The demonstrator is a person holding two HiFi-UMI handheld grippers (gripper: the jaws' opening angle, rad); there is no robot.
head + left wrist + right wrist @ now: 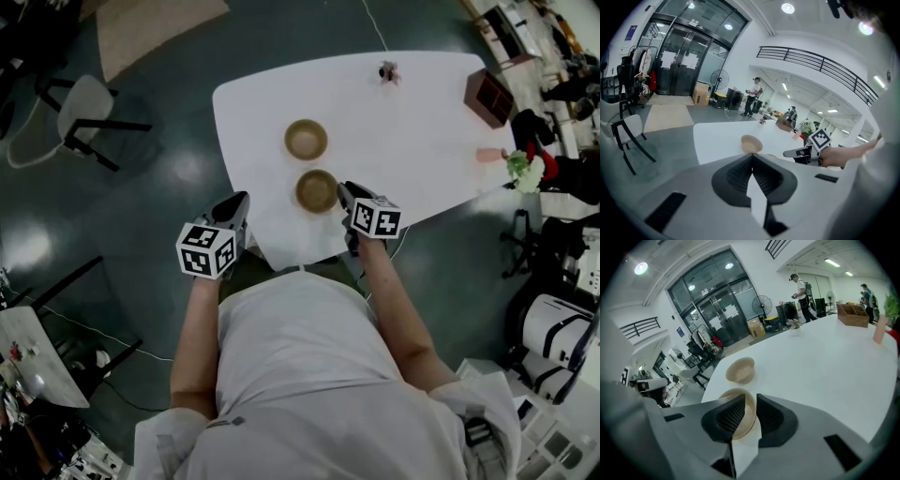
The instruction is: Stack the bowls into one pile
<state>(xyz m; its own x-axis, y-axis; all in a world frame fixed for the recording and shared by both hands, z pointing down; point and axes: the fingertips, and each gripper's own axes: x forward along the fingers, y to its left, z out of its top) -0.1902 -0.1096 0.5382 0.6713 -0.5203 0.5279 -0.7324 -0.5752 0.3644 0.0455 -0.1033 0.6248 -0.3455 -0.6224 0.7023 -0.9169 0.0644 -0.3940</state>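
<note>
Two tan bowls stand apart on the white table [412, 141]: the far bowl [306, 139] [739, 370] [751, 144] and the near bowl [317, 190] [749, 416]. My right gripper [345, 193] [751, 401] is at the near bowl's right rim. One pad sits inside the bowl and one outside, both close against the wall, and the bowl rests on the table. My left gripper [236, 208] [752, 159] is shut with nothing in it. It hangs left of the near bowl, over the table's front left edge.
A brown wooden box [488, 97] stands at the table's far right, with a pink cup [487, 155] and a flower bunch [527, 171] nearer the right edge. A small dark object [387, 71] lies at the back. A chair [84, 117] stands on the floor to the left.
</note>
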